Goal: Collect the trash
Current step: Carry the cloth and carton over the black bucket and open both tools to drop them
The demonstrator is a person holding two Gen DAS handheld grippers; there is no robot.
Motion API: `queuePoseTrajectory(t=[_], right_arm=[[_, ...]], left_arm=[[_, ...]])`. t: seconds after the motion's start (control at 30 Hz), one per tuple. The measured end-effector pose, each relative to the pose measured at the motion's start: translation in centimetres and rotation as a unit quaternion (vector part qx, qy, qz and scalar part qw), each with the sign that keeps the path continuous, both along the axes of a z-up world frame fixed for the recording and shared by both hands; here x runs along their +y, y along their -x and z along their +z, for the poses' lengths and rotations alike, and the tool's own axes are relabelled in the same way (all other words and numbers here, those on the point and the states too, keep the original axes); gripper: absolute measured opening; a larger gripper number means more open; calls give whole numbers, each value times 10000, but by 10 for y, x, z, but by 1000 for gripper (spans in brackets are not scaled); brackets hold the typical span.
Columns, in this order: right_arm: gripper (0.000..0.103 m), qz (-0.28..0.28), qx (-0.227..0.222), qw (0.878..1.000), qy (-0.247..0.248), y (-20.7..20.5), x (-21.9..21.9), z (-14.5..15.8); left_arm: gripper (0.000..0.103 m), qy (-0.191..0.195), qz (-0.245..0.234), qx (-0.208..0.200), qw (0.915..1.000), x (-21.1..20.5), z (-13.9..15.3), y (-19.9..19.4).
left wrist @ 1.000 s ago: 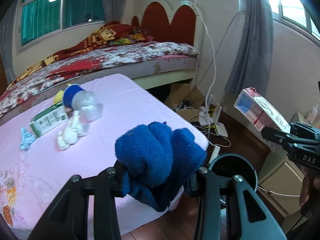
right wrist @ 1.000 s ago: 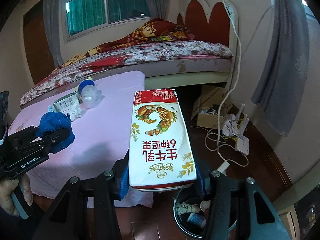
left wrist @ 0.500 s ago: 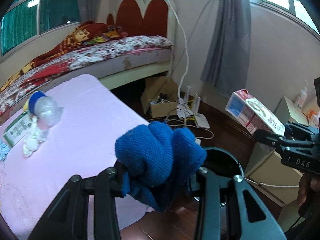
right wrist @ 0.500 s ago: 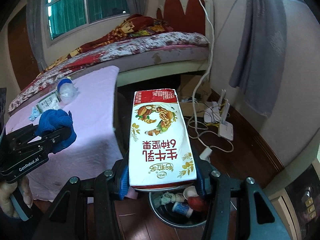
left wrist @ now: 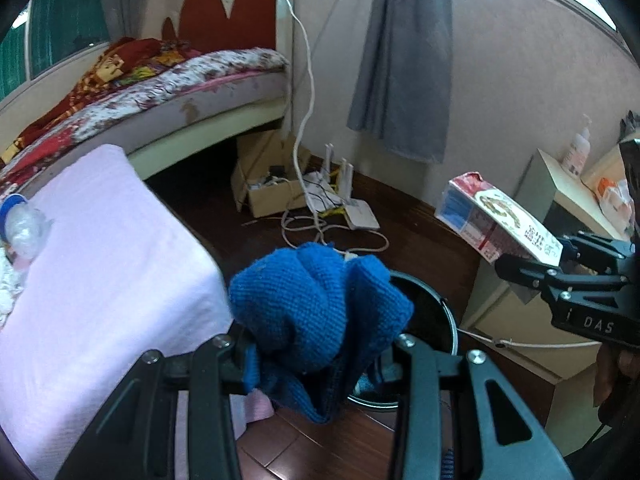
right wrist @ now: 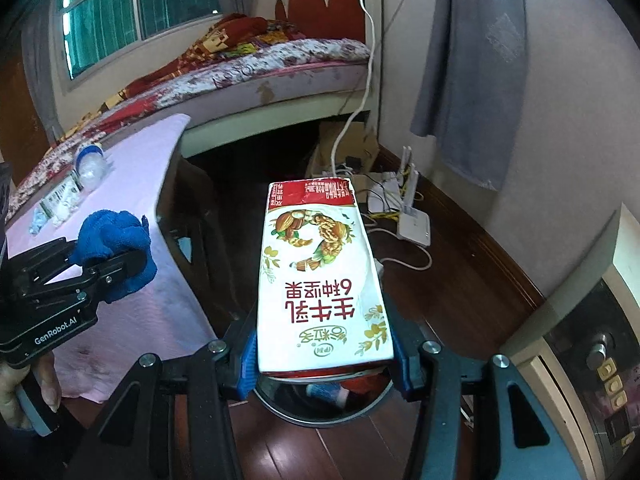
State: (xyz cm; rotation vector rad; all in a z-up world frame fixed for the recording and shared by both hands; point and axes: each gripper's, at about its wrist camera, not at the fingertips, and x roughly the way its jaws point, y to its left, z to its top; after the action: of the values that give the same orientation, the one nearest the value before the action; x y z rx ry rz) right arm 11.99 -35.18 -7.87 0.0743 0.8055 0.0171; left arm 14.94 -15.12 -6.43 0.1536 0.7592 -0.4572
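Now mid-carry: left gripper (left wrist: 320,356) pinching blue cloth (left wrist: 316,312), right gripper (right wrist: 324,364) clamping milk carton (right wrist: 322,276), both over bin (right wrist: 320,414); next, release.

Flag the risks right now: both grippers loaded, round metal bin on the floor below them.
1. The right gripper clamps the tall white-and-red milk carton only at its base; released tilted, it could catch the round metal trash bin's rim.
2. The left gripper holds the bunched blue knitted cloth near the bin's edge; it may drape over the rim.
3. Both grippers are heading for one bin and could collide.
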Motion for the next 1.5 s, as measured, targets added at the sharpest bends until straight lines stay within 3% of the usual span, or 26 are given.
queuePoseTrajectory(t=[0.47, 0.9, 0.97, 1.03, 1.07, 1.2, 1.27, 1.5], right_arm=[[54, 113, 867, 9961, 147, -6, -24, -77], [54, 857, 1609, 9821, 477, -48, -5, -139], [56, 976, 1655, 9793, 641, -50, -3, -147], [82, 808, 1635, 9771, 1099, -52, -6, -157], [94, 720, 1706, 9762, 1131, -51, -13, -161], [94, 401, 1818, 9790, 828, -48, -35, -166], [101, 219, 1889, 9787, 775, -48, -41, -166], [103, 77, 1687, 9831, 707, -45, -36, -148]], left_arm=[[41, -153, -619, 878, 9941, -37, -59, -21], [42, -162, -902, 1501, 9844, -57, -109, -46], [53, -95, -981, 1648, 9814, -60, -116, -50], [88, -146, -804, 1747, 9812, -56, -123, -58], [91, -111, -657, 1690, 9834, -51, -122, -59], [92, -326, -484, 1466, 9875, -42, -120, -57], [92, -335, -416, 1421, 9884, -38, -118, -57], [93, -335, -308, 1248, 9911, -29, -103, -45]])
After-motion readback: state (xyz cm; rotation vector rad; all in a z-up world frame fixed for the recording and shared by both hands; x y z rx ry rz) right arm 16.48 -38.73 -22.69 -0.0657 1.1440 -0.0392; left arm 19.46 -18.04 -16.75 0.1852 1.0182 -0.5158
